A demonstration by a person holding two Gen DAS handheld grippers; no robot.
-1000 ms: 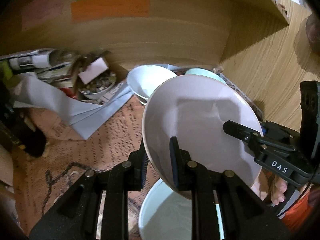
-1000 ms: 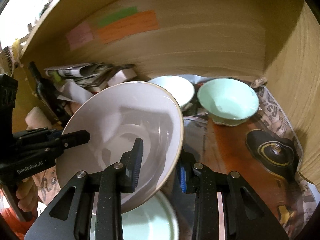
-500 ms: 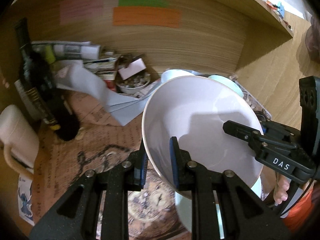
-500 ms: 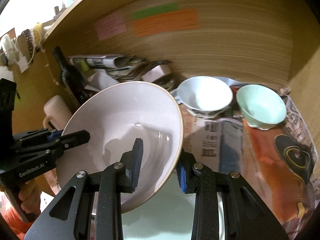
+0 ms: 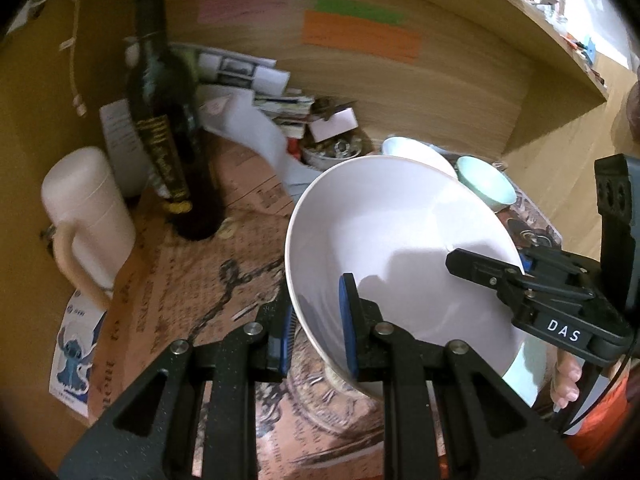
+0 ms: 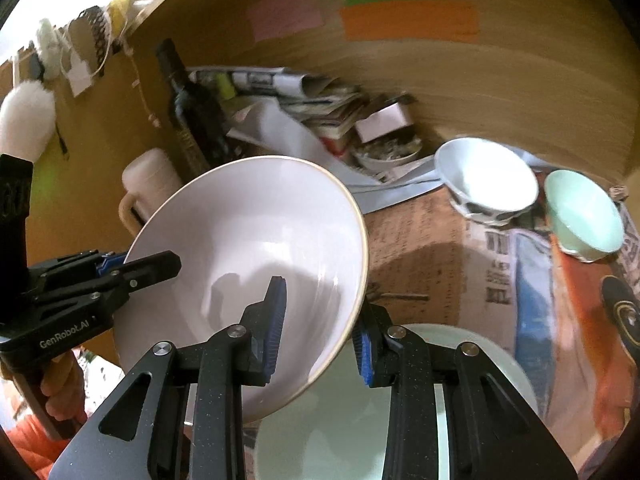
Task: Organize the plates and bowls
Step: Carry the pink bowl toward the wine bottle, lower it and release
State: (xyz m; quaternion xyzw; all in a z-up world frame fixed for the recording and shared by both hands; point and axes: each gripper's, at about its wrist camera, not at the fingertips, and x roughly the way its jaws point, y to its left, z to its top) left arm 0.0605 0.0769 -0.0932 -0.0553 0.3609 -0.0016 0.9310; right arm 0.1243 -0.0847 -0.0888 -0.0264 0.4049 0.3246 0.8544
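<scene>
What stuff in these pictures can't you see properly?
- Pale green dish, right wrist view: under the big white bowl, half hidden by fingers, cut off by the bottom edge.
- Bottle label, left wrist view: gold writing too blurred to read.
- Colored notes, right wrist view: writing too blurred.
- Small bowl's contents, left wrist view: too small.

large white bowl (image 6: 256, 264) tilted, rim between right gripper (image 6: 318, 336) jaws | left gripper (image 6: 138, 270) on far rim | pale plate (image 6: 360, 420) beneath | mint bowl (image 6: 584, 216) right of it

Dark bottle (image 5: 168, 128) and mug (image 5: 86, 216) leftward; bare newspaper (image 5: 224, 264) between.
</scene>
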